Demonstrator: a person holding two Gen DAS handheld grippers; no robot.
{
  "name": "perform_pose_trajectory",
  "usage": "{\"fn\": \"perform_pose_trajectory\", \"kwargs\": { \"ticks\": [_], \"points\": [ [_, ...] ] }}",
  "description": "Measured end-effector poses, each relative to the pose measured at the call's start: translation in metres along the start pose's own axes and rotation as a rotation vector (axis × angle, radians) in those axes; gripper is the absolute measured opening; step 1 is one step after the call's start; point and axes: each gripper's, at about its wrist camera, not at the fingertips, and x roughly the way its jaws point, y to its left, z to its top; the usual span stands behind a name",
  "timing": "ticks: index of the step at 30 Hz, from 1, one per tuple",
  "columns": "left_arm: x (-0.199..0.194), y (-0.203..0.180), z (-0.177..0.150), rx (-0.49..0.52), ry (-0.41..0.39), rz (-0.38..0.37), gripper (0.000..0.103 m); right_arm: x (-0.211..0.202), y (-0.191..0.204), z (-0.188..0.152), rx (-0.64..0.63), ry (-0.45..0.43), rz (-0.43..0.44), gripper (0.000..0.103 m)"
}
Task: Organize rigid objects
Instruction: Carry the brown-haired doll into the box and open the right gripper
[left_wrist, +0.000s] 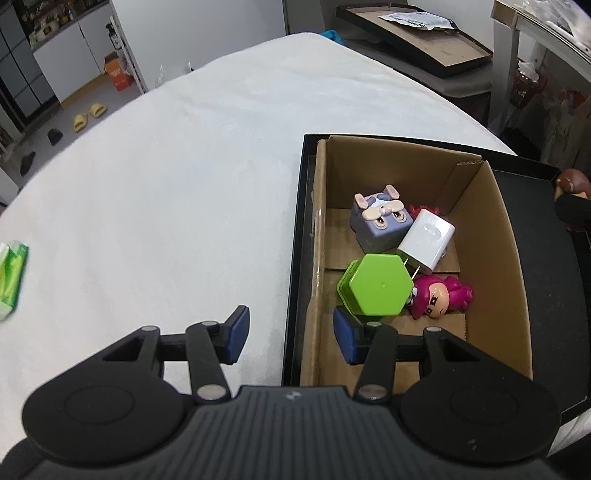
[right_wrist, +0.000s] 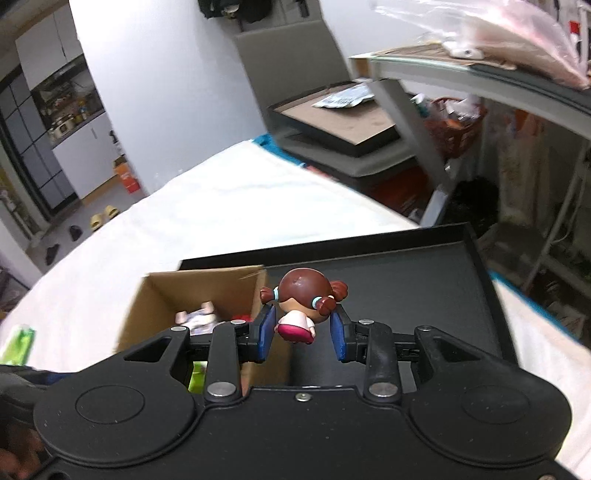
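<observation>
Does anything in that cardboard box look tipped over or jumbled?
Yes. In the cardboard box the white charger lies tilted, leaning on the purple cube toy, its prongs by the green hexagonal container. The pink figurine lies on its side.

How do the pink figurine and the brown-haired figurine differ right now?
The pink figurine lies in the cardboard box; the brown-haired figurine is clamped in the right gripper, above the black tray. One is all pink; the other wears white over pink. Both are small cartoon toys.

A green tissue packet (left_wrist: 11, 278) lies on the white tablecloth (left_wrist: 166, 184).
</observation>
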Motion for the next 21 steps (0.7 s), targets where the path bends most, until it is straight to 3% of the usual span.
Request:
{"fn": "perform_pose_trajectory", "kwargs": {
  "ticks": [5, 7, 9, 18, 21],
  "points": [
    [-0.002, 0.006, -0.003, -0.008, -0.017, -0.044, 0.042, 0.002, 0.026, 0.003, -0.030, 0.023, 0.032, 0.032],
    [-0.003, 0.008, -0.004, -0.009, -0.023, -0.057, 0.029, 0.003, 0.036, 0.005, -0.040, 0.028, 0.039, 0.032],
    [-0.002, 0.010, -0.004, -0.014, -0.018, -0.082, 0.022, 0.005, 0.045, 0.006, -0.050, 0.032, 0.046, 0.032],
    [0.002, 0.015, -0.006, -0.022, -0.006, -0.161, 0.007, 0.020, 0.080, 0.006, -0.102, 0.074, 0.058, 0.032],
    [0.004, 0.022, -0.005, -0.050, 0.012, -0.198, 0.007, 0.026, 0.092, 0.005, -0.125, 0.101, 0.077, 0.032]
  ]
}}
